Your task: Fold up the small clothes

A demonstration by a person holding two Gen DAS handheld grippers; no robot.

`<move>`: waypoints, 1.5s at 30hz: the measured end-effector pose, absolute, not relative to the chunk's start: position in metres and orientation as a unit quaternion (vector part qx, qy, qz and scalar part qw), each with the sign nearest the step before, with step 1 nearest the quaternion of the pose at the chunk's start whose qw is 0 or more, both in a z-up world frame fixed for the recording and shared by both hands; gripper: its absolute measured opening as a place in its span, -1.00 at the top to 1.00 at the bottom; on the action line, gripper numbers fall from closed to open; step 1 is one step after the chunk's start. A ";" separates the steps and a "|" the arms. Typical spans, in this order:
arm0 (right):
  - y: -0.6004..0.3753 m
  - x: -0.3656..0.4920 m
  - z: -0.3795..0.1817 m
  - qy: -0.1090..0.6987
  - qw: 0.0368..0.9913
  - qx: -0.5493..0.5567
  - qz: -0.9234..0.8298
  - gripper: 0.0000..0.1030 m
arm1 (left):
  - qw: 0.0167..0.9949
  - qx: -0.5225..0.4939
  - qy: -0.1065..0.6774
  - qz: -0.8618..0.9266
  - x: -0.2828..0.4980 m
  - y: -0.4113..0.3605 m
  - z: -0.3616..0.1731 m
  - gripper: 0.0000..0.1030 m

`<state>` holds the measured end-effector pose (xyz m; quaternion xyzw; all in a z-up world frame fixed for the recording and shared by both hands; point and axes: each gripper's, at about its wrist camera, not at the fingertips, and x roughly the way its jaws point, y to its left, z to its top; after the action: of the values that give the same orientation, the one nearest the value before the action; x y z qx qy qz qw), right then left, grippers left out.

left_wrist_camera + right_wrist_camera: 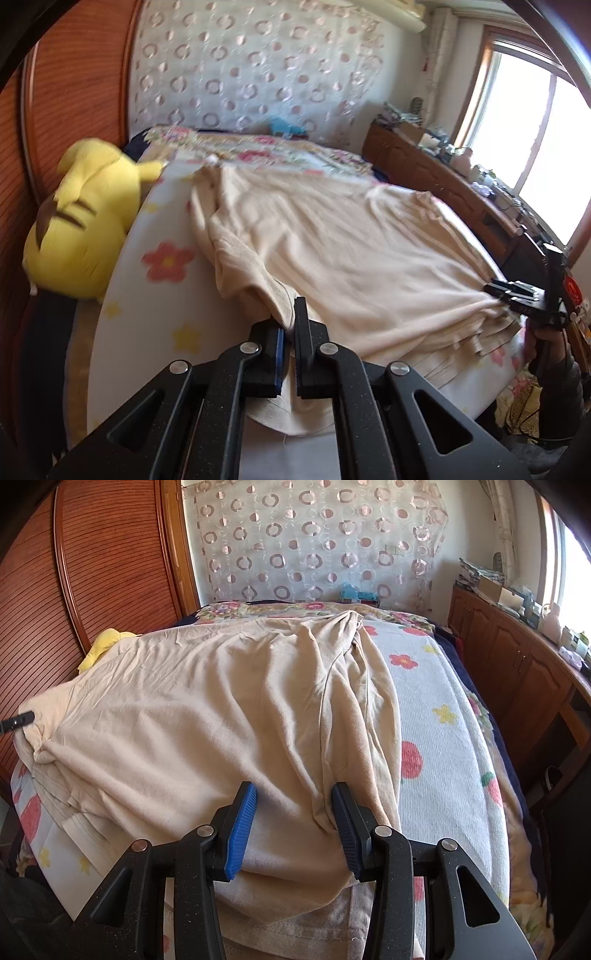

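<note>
Home bedroom: bed (443, 716) (floral blanket), wooden wardrobe (110, 554), plush toy (81, 218)

Daylight pours in through the window (532, 122) on the right, blown out to plain white. The left wrist view is smeared with motion blur, the right one sharp. Both bend hard at the edges, with dark corners and soft shadows.

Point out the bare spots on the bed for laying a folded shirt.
Free: blanket strip between the beige shirt and the wooden cabinets; narrower strip between shirt and yellow plush toy. Crowded: the middle, under the shirt.
</note>
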<state>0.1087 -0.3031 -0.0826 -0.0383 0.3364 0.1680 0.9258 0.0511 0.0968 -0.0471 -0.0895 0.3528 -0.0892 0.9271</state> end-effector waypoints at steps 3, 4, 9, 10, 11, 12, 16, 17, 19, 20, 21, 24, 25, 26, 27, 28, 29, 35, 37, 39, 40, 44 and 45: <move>-0.303 0.108 -0.083 0.337 0.926 -0.038 0.168 0.14 | 0.933 -0.076 0.334 -0.115 0.063 0.074 -0.028 0.90; -0.303 0.108 -0.083 0.337 0.926 -0.038 0.168 0.14 | 0.933 -0.072 0.329 -0.122 0.067 0.067 -0.023 0.90; -0.303 0.108 -0.083 0.337 0.926 -0.037 0.169 0.14 | 0.935 -0.046 0.308 -0.168 0.086 0.026 -0.005 0.91; -0.303 0.108 -0.083 0.337 0.925 -0.037 0.169 0.14 | 0.935 -0.037 0.305 -0.176 0.090 0.017 -0.004 0.91; -0.304 0.108 -0.082 0.338 0.925 -0.036 0.169 0.14 | 0.934 -0.030 0.308 -0.180 0.094 0.009 -0.004 0.91; -0.304 0.108 -0.082 0.338 0.925 -0.036 0.169 0.14 | 0.932 -0.026 0.311 -0.187 0.099 0.001 -0.003 0.91; -0.303 0.108 -0.082 0.339 0.925 -0.034 0.169 0.14 | 0.927 -0.018 0.306 -0.217 0.111 -0.029 0.009 0.91; -0.303 0.108 -0.082 0.339 0.925 -0.033 0.169 0.14 | 0.926 -0.017 0.304 -0.223 0.111 -0.034 0.014 0.91; -0.303 0.108 -0.082 0.339 0.925 -0.031 0.170 0.14 | 0.924 -0.013 0.296 -0.243 0.113 -0.050 0.025 0.91; -0.303 0.108 -0.082 0.338 0.925 -0.029 0.170 0.14 | 0.922 -0.011 0.293 -0.253 0.111 -0.057 0.030 0.91; -0.304 0.108 -0.082 0.338 0.925 -0.027 0.170 0.14 | 0.921 -0.009 0.290 -0.261 0.110 -0.065 0.035 0.91; -0.305 0.107 -0.082 0.335 0.926 -0.022 0.170 0.14 | 0.921 0.003 0.283 -0.268 0.105 -0.082 0.043 0.91; -0.305 0.106 -0.082 0.334 0.927 -0.021 0.170 0.14 | 0.921 0.009 0.286 -0.264 0.105 -0.086 0.043 0.90; -0.305 0.107 -0.082 0.334 0.927 -0.020 0.170 0.14 | 0.921 0.017 0.291 -0.259 0.105 -0.088 0.040 0.87; -0.305 0.107 -0.082 0.334 0.927 -0.020 0.170 0.14 | 0.920 0.025 0.296 -0.255 0.105 -0.089 0.037 0.66; -0.305 0.106 -0.083 0.334 0.927 -0.020 0.171 0.14 | 0.919 0.028 0.298 -0.255 0.103 -0.088 0.034 0.45; -0.305 0.106 -0.082 0.333 0.927 -0.019 0.171 0.14 | 0.919 0.028 0.299 -0.256 0.101 -0.086 0.031 0.38; -0.306 0.106 -0.082 0.329 0.929 -0.011 0.169 0.14 | 0.922 0.008 0.300 -0.246 0.094 -0.063 0.024 -0.44; -0.305 0.105 -0.081 0.323 0.932 -0.013 0.166 0.14 | 0.926 0.007 0.297 -0.234 0.088 -0.053 0.021 -0.50; -0.303 0.103 -0.079 0.318 0.933 -0.022 0.165 0.14 | 0.929 0.003 0.297 -0.223 0.086 -0.044 0.016 -0.50; -0.300 0.102 -0.078 0.318 0.933 -0.029 0.164 0.14 | 0.930 0.001 0.297 -0.215 0.084 -0.039 0.013 -0.50; -0.288 0.097 -0.066 0.309 0.934 -0.046 0.175 0.14 | 0.937 -0.007 0.297 -0.183 0.079 -0.019 0.001 -0.50; -0.282 0.096 -0.061 0.304 0.934 -0.048 0.181 0.14 | 0.938 -0.011 0.299 -0.176 0.079 -0.015 -0.002 -0.50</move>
<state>0.0956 -0.2824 -0.0613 -0.0483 0.3037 0.1813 0.9341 0.0792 -0.0145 -0.0023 -0.0113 0.2988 -0.1760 0.9379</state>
